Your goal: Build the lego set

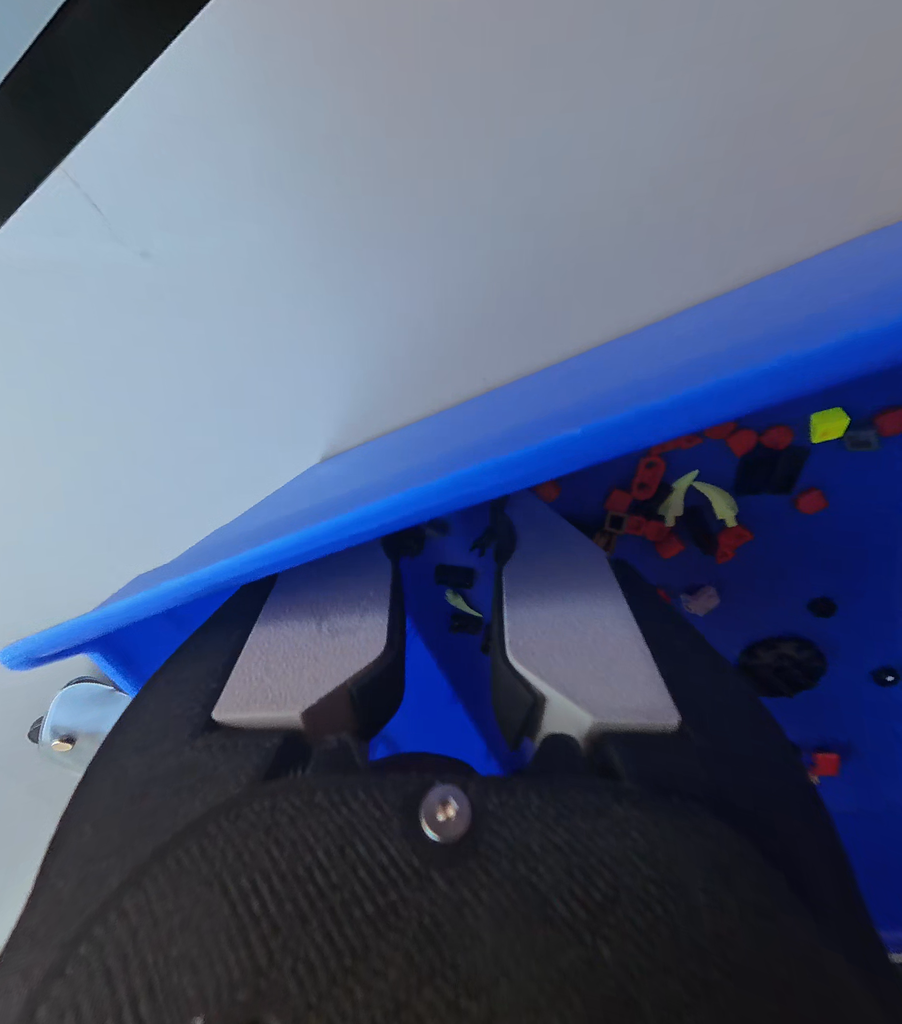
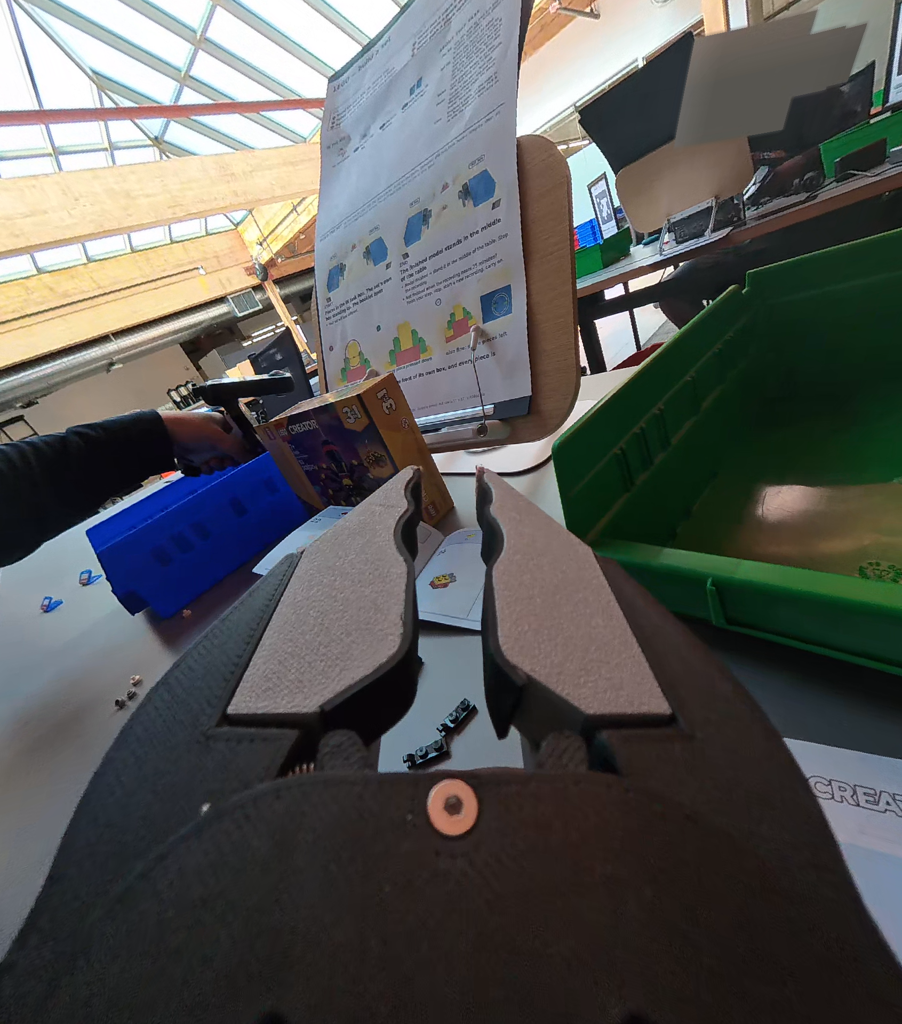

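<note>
In the left wrist view my left gripper (image 1: pixel 451 529) reaches into the blue bin (image 1: pixel 493 432). Its jaws stand apart with nothing between them, and the rim hides the tips. On the bin floor lie red pieces (image 1: pixel 653 532), pale green claws (image 1: pixel 698 493), a yellow-green brick (image 1: pixel 828 424) and a black round piece (image 1: pixel 781 665). In the right wrist view my right gripper (image 2: pixel 447 471) is open and empty above the table. Small black plates (image 2: pixel 440 737) lie under it. The blue bin (image 2: pixel 199 526) sits tilted at the left, with a hand holding the left gripper (image 2: pixel 243 388) behind it.
The set's box (image 2: pixel 349 443) stands behind an open booklet (image 2: pixel 454 582). A printed sheet on a wooden stand (image 2: pixel 421 221) is at the back. A green bin (image 2: pixel 659 443) fills the right. Two small blue clips (image 2: pixel 88 577) and tiny loose pieces (image 2: pixel 127 692) lie on the left. Across from one pair of fingers to the other is roughly 60 cm. Between my left fingertips and the yellow-green brick (image 1: pixel 828 424) there is roughly 10 cm. Measured from the fingertips, the black round piece (image 1: pixel 781 665) is 15 cm or so from the left gripper and 50 cm from the right.
</note>
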Available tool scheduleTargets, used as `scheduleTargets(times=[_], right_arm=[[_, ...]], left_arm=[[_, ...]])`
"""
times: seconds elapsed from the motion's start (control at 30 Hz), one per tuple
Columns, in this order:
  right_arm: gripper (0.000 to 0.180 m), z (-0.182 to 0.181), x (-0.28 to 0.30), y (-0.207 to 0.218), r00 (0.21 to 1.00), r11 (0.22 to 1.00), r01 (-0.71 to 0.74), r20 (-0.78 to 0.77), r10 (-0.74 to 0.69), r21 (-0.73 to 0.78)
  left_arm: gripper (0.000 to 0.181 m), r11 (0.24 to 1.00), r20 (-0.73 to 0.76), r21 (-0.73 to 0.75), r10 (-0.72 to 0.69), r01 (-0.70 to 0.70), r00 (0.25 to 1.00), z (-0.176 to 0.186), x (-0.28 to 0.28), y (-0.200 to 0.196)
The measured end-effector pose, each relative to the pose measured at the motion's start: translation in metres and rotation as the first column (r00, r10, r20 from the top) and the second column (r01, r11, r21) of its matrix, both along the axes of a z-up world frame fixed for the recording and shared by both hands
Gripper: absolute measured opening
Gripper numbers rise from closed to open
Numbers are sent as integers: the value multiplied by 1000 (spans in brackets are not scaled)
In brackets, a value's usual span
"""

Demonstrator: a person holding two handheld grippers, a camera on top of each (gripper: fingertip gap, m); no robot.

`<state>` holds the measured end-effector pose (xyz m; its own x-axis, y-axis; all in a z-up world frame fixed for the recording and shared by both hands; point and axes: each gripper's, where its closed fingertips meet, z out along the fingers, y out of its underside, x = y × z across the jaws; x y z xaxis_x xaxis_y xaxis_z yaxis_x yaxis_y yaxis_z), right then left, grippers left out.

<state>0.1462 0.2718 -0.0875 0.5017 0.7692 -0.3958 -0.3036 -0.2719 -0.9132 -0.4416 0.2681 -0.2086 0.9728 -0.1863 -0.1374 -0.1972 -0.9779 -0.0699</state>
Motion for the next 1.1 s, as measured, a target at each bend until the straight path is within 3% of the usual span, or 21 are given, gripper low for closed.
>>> scheduleTargets(times=[0.43, 1.1], right_arm=[[15, -1, -2, 0, 1000, 1000, -9, -1, 9, -7], [15, 1, -1, -2, 1000, 1000, -17, -18, 17, -4]], left_arm=[[23, 999, 110, -25, -21, 24, 994, 1, 19, -7], [28, 999, 66, 1, -51, 51, 997, 2, 13, -1]])
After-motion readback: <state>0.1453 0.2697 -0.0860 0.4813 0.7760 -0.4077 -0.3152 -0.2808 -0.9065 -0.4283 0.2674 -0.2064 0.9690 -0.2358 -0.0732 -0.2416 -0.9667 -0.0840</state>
